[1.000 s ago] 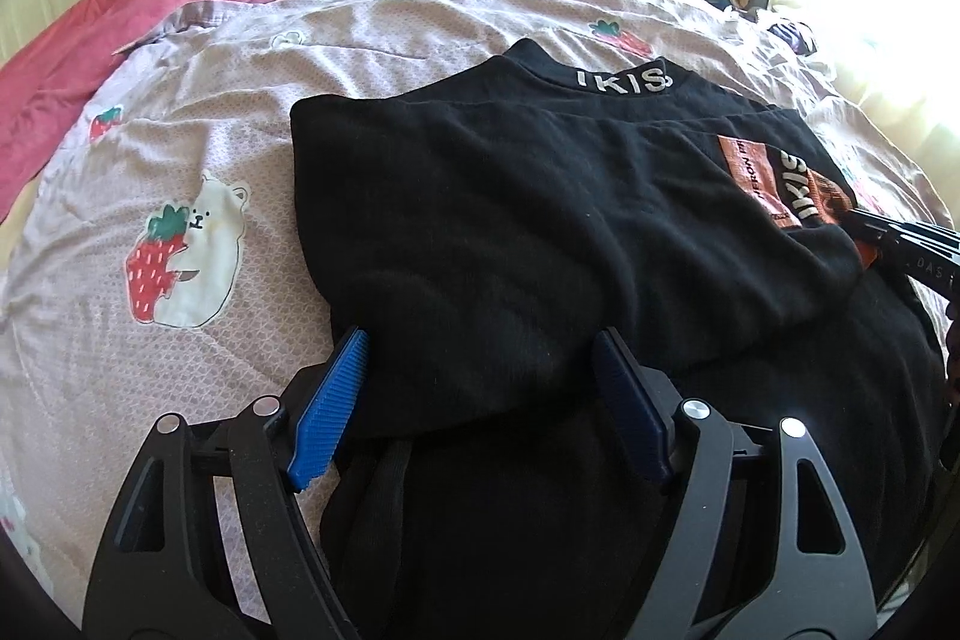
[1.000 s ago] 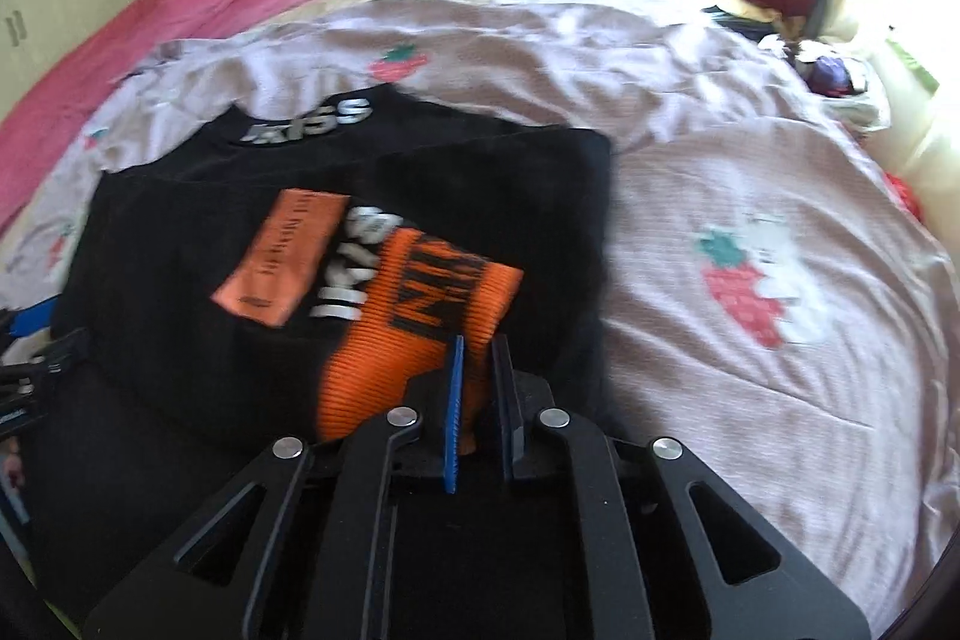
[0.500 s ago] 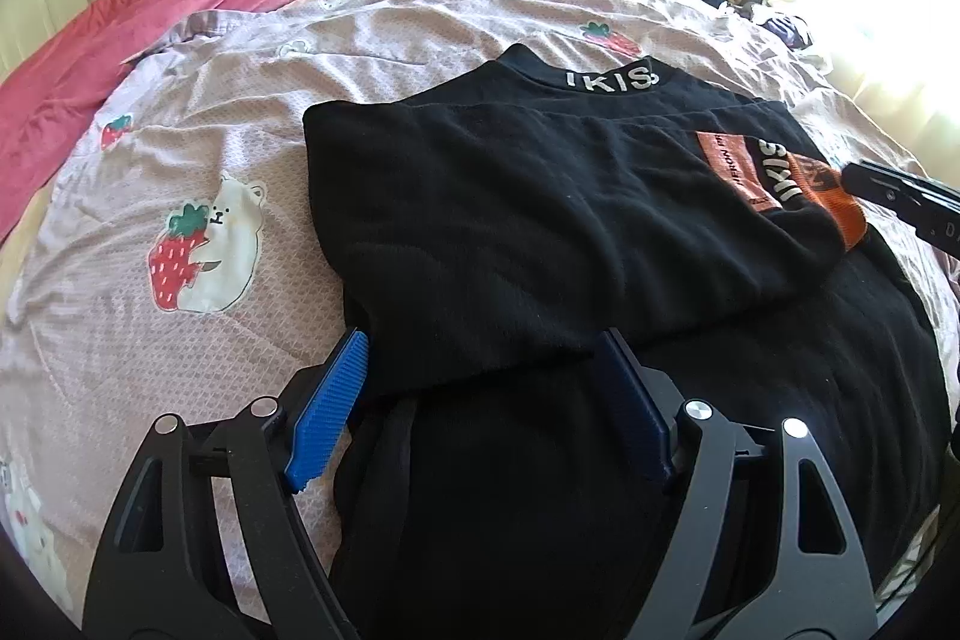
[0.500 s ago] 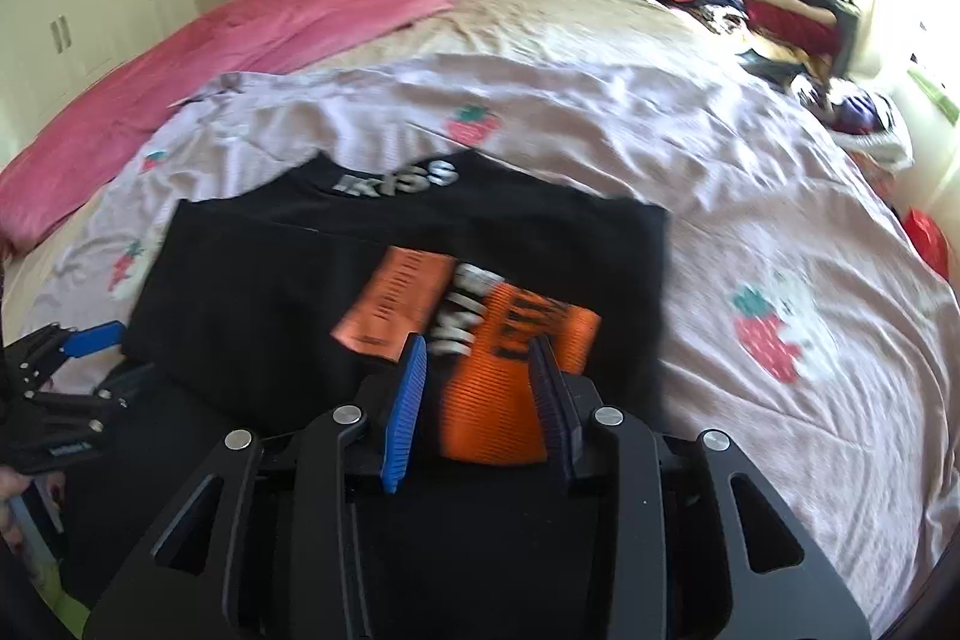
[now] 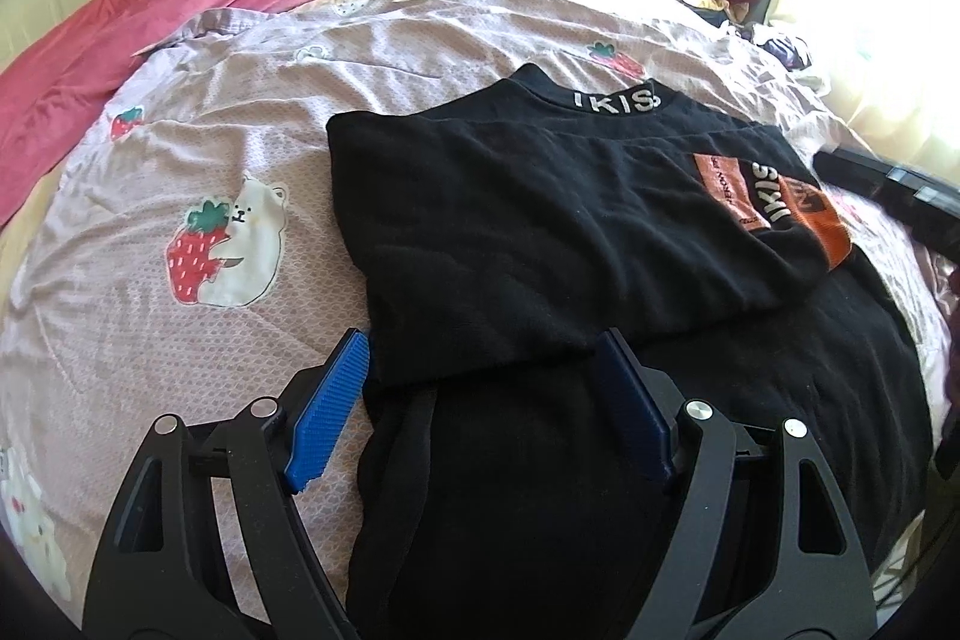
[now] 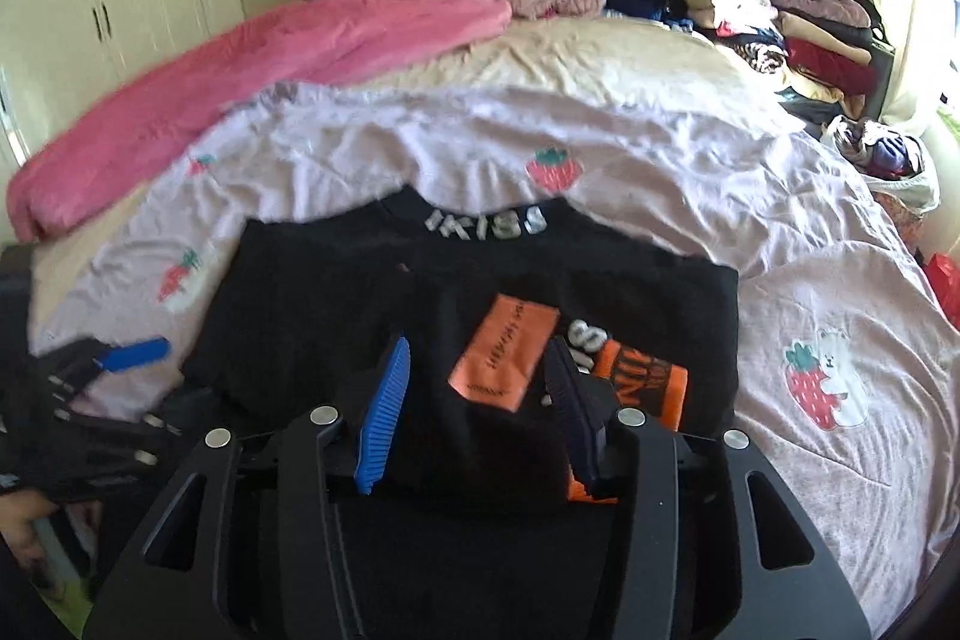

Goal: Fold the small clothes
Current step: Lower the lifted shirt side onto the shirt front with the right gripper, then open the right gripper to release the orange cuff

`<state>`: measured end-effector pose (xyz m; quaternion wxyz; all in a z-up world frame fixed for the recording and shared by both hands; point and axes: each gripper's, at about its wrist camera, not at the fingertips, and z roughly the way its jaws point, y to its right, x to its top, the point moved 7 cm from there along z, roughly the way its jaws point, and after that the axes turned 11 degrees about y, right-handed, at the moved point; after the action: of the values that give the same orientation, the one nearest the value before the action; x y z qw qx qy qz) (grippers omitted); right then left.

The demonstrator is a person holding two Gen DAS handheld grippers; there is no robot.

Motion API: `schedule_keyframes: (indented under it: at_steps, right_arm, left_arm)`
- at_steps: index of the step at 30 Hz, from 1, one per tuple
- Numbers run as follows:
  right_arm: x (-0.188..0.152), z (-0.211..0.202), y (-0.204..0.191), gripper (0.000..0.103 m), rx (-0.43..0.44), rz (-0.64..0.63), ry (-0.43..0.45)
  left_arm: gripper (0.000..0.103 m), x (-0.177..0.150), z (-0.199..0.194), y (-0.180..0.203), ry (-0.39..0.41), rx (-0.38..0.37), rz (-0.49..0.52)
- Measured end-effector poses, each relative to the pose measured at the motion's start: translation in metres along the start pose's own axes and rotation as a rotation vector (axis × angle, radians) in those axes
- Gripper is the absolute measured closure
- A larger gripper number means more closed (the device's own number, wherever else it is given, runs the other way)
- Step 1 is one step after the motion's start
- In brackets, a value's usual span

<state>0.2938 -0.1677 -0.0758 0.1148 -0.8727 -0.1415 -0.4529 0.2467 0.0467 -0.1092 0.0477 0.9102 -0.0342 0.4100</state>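
Right tool (image 6: pixel 480 400) now off orange cuff (image 6: pixel 654 388), jaws opening, empty.

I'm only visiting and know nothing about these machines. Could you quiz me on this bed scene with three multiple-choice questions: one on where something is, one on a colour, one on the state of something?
1. Where does the pink blanket lie?
A. At the far left of the bed
B. Under the black sweater
C. On the floor

2. What colour is the cuff on the black sweater?
A. Green
B. Orange
C. White

3. How does the right claw stand?
A. Clamped on the cuff
B. Open, gripping nothing
C. Out of sight

Answers: 1 A, it drapes along the far left side towards the headboard. 2 B, the ribbed cuff beside the label is orange. 3 B, its jaws are opening, pads apart and clear of the cloth.
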Motion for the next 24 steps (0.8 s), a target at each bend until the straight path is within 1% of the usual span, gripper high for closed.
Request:
schedule_keyframes:
  at_steps: [2,4,5,8,10,12,13,16,19,20,22,24]
  right_arm:
    - [-0.003,0.006,-0.001,0.057,0.014,0.014,-0.014]
    - [-0.007,0.015,-0.002,0.057,0.040,0.037,-0.042]
    - [-0.011,0.022,-0.002,0.057,0.045,0.043,-0.062]
    - [-0.026,0.036,0.006,0.057,0.005,0.049,-0.122]
    - [-0.038,0.044,0.019,0.057,-0.053,0.066,-0.147]
    - [-0.046,0.046,0.029,0.057,-0.057,0.109,-0.153]
    - [-0.049,0.045,0.032,0.057,-0.049,0.128,-0.150]
    - [-0.047,0.037,0.034,0.057,-0.055,0.123,-0.128]
    - [-0.043,0.026,0.036,0.057,-0.064,0.121,-0.101]
    - [-0.042,0.022,0.036,0.054,-0.062,0.121,-0.094]
    - [-0.037,0.013,0.036,0.043,-0.069,0.117,-0.074]
    - [-0.033,0.005,0.034,0.040,-0.068,0.109,-0.051]
  left_arm:
    - [0.032,0.001,-0.005,-0.001,0.008,-0.001,-0.005]
    - [0.028,0.001,-0.009,-0.003,0.002,-0.006,-0.011]
    - [0.028,0.000,-0.010,-0.003,-0.003,-0.010,-0.013]
    - [0.028,-0.002,-0.016,-0.005,0.000,-0.002,-0.006]
    - [0.028,-0.003,-0.020,-0.006,0.001,-0.003,-0.008]
    - [0.028,-0.004,-0.023,-0.007,0.005,-0.002,-0.011]
    - [0.028,-0.004,-0.026,-0.008,0.008,-0.002,-0.015]
    - [0.028,-0.002,-0.033,-0.011,0.019,-0.008,-0.036]
    - [0.026,0.000,-0.039,-0.014,0.028,-0.006,-0.045]
    - [0.024,0.001,-0.042,-0.014,0.035,-0.004,-0.046]
    - [0.021,0.003,-0.047,-0.017,0.044,0.013,-0.052]
    - [0.015,0.004,-0.053,-0.021,0.055,0.024,-0.062]
